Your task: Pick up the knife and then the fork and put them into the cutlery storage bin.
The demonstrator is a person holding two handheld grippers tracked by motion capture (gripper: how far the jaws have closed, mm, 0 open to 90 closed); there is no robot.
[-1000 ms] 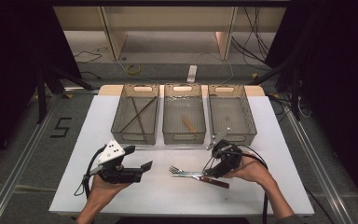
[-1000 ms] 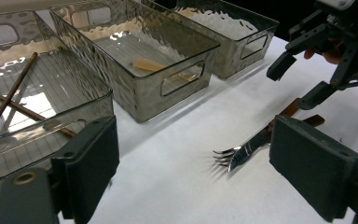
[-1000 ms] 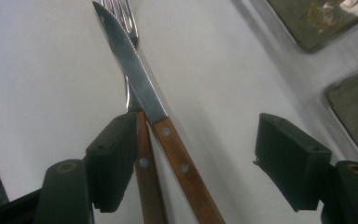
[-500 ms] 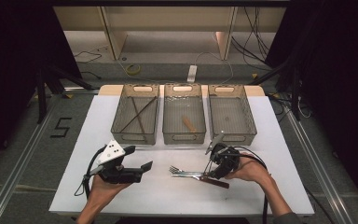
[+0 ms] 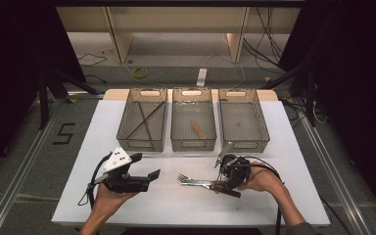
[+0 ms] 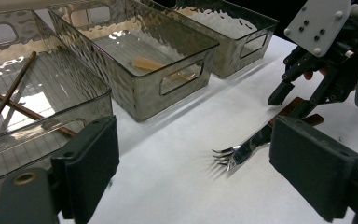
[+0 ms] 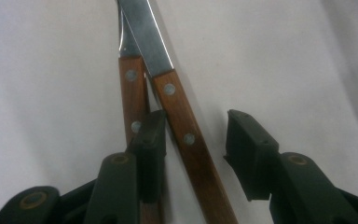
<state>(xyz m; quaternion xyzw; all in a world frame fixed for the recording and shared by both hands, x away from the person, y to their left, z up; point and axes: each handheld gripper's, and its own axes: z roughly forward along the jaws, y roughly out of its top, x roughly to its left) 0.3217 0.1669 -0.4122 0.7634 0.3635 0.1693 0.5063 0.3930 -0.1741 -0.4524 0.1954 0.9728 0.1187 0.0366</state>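
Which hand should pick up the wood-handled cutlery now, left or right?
Right. The right tongs are down over the two wooden handles, one handle between their jaws, which have just been closing with a gap left. The left tongs are open, apart from the fork.

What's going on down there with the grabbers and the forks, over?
Right gripper closing around one wooden handle, pads not yet pressing. Left gripper open, empty. Second handle alongside, touching.

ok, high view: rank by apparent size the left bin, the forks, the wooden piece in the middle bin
1. left bin
2. forks, two with wooden handles lying together, between the right gripper jaws
3. wooden piece, clearly smallest
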